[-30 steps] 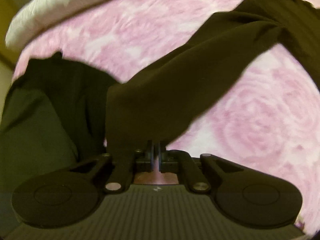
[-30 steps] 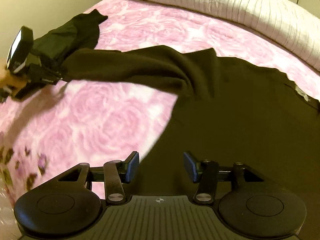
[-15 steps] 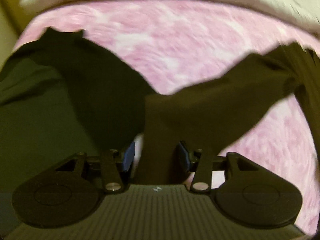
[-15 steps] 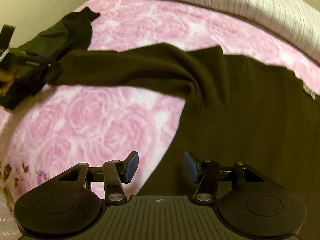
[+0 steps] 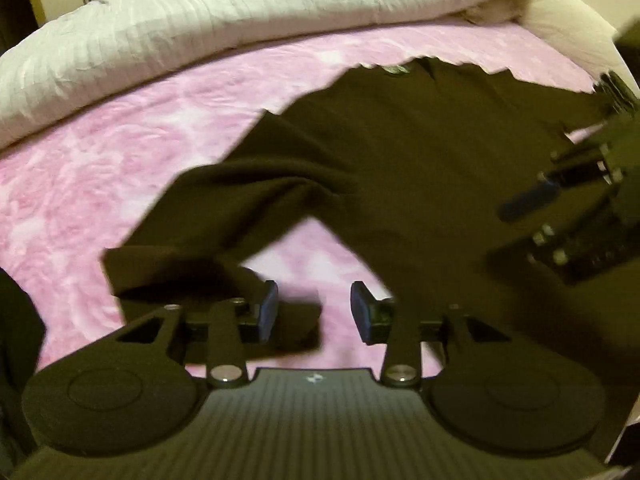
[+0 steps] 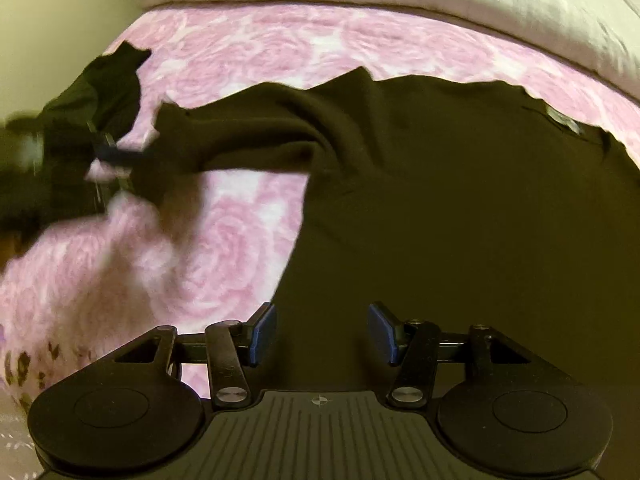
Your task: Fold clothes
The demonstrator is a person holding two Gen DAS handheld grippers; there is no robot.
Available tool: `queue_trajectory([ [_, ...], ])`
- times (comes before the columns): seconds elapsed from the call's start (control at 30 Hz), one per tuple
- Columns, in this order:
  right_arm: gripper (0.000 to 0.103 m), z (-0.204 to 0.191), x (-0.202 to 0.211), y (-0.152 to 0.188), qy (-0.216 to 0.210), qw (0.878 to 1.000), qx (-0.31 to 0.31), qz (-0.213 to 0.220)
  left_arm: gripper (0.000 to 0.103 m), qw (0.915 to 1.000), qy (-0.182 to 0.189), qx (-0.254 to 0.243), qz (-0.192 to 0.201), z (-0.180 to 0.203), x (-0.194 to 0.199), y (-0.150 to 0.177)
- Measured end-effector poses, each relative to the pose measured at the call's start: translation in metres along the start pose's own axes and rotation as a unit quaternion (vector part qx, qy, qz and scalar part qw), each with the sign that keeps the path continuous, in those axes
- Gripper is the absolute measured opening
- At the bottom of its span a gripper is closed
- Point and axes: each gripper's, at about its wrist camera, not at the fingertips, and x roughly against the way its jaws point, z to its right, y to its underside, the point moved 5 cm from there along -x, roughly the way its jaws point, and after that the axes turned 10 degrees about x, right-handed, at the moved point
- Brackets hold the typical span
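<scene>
Lying flat on bed point(image 6: 248, 52): dark sweater point(image 6: 460, 208), sleeve point(image 6: 248, 136) stretched sideways; neck tag point(image 6: 562, 120) unreadable. Left tool point(image 5: 314, 312), right tool point(image 6: 322, 334) both spread, empty.

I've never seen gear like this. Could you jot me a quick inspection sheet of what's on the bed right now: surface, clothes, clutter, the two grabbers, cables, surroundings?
Surface: pink rose-patterned bedspread, bare in the near left part.
Job's things: dark long-sleeved top spread flat; its left sleeve lies stretched out to the side, cuff end resting on the spread.
Clutter: second dark garment bunched at the far left edge.
Grippers: left gripper open, jaws have just opened, sleeve released and lying ahead of them, nothing pinched. Right gripper open, hovering over the top's lower body, nothing between the pads.
Cables: nothing seen.
Surroundings: white folded quilt along the bed's far side; plain wall behind.
</scene>
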Motion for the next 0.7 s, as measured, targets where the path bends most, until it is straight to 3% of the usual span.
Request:
queue_trajectory([
  [0.17,0.055,0.020,0.006,0.015,-0.007,1.000,-0.011,0.006,0.038,0.9954,-0.044,0.083,-0.017,-0.026,-0.005,0.019],
  [0.3,0.055,0.033,0.003,0.031,-0.018,1.000,-0.011,0.008,0.039,0.9812,-0.064,0.181,-0.022,-0.062,-0.013,0.017],
  [0.37,0.055,0.038,-0.001,0.040,-0.022,1.000,-0.011,0.004,0.048,0.9728,-0.038,0.228,-0.011,-0.061,-0.017,0.008],
  [0.5,0.055,0.051,-0.001,0.057,-0.020,1.000,-0.024,-0.007,0.054,0.9466,0.022,0.321,0.006,-0.050,-0.038,-0.013],
  [0.57,0.055,0.055,0.003,0.061,-0.013,1.000,-0.026,-0.009,0.057,0.9345,0.022,0.355,0.002,-0.048,-0.050,-0.018],
  [0.6,0.055,0.058,0.006,0.062,-0.010,1.000,-0.029,-0.008,0.054,0.9290,0.016,0.370,-0.003,-0.047,-0.056,-0.020],
  [0.63,0.055,0.060,0.008,0.063,-0.006,0.999,-0.031,-0.008,0.034,0.9247,0.010,0.380,-0.012,-0.050,-0.059,-0.020],
  [0.67,0.055,0.061,0.011,0.063,-0.002,0.999,-0.034,-0.006,0.006,0.9204,0.004,0.390,-0.022,-0.054,-0.062,-0.020],
  [0.7,0.055,0.062,0.014,0.063,0.002,0.999,-0.037,-0.005,0.000,0.9201,0.012,0.390,-0.033,-0.058,-0.059,-0.019],
])
